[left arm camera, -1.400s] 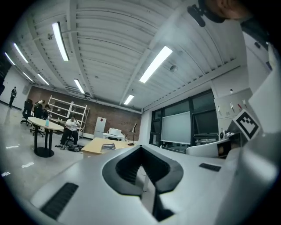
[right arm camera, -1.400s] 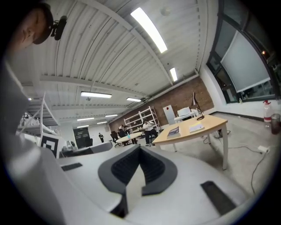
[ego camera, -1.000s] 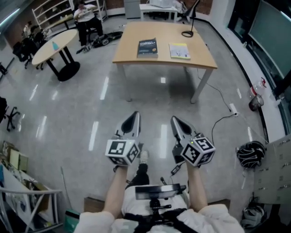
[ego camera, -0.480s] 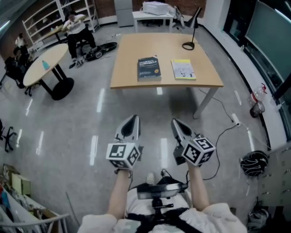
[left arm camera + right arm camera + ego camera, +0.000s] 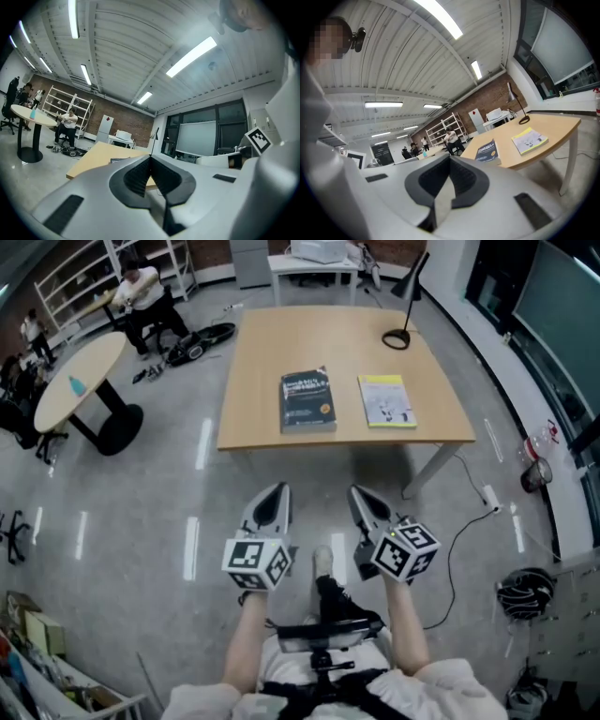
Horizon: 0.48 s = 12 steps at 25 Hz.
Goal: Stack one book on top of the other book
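Left gripper: the grey two-jaw left gripper [image 5: 274, 495] sits lower centre-left in the head view, over the shiny grey floor; in the left gripper view its ribbed pads are pressed together, with nothing between them.
Right gripper: the grey two-jaw right gripper [image 5: 364, 498] is lower centre-right, beside the left one but apart from it; its pads also meet and pinch nothing.
Marker cubes: each gripper carries a white cube with black square markers at its near end (both cubes face up at the head camera).
Dark book: the dark-covered rectangular book [image 5: 307, 400] lies flat in the upper centre of the head view, on the near half of the table, close to its near edge.
Yellow book: the yellow-and-white rectangular book [image 5: 385, 399] lies flat just to the right of the dark one, with a gap of bare wood between them; neither is stacked on the other.
Table: the light wooden square table [image 5: 281, 343] fills the upper centre, well apart from both grippers.
Lamp: a black desk lamp [image 5: 396, 338] stands on the table's far right corner.
Upper left: a pale round table [image 5: 80, 362] bears a small blue bottle [image 5: 74, 386]; a seated person [image 5: 141, 292] is beyond it.
Right edge: a black helmet [image 5: 525, 592] rests on the floor, and a dark cable [image 5: 459, 521] runs near the table leg.
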Each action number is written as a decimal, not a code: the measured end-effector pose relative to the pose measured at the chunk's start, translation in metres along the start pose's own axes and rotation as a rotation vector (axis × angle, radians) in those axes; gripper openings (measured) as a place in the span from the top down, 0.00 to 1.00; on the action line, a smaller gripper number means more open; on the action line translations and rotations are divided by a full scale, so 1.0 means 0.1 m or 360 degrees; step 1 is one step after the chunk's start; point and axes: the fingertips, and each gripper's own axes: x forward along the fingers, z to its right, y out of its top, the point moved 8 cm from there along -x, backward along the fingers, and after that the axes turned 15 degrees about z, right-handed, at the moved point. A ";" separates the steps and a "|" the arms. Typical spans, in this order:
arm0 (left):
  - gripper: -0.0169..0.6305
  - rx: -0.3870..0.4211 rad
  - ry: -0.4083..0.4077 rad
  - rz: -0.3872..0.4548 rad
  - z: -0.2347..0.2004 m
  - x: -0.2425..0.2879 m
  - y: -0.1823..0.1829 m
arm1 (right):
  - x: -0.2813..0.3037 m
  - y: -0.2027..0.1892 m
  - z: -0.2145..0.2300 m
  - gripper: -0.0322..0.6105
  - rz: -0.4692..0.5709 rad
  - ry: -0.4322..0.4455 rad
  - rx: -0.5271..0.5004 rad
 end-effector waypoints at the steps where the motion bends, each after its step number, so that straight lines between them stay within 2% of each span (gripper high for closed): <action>1: 0.96 0.0004 0.0009 -0.0003 -0.08 0.18 -0.04 | 0.17 0.01 0.12 0.95 -0.0003 0.0010 0.0005; 6: 0.96 0.0047 -0.0020 -0.0001 -0.39 1.12 -0.09 | 1.01 0.13 0.69 0.95 -0.0028 0.0050 0.0003; 12: 0.96 0.0063 0.0061 0.0008 -0.65 1.97 -0.15 | 1.81 0.34 1.22 0.95 -0.0072 0.0123 -0.0029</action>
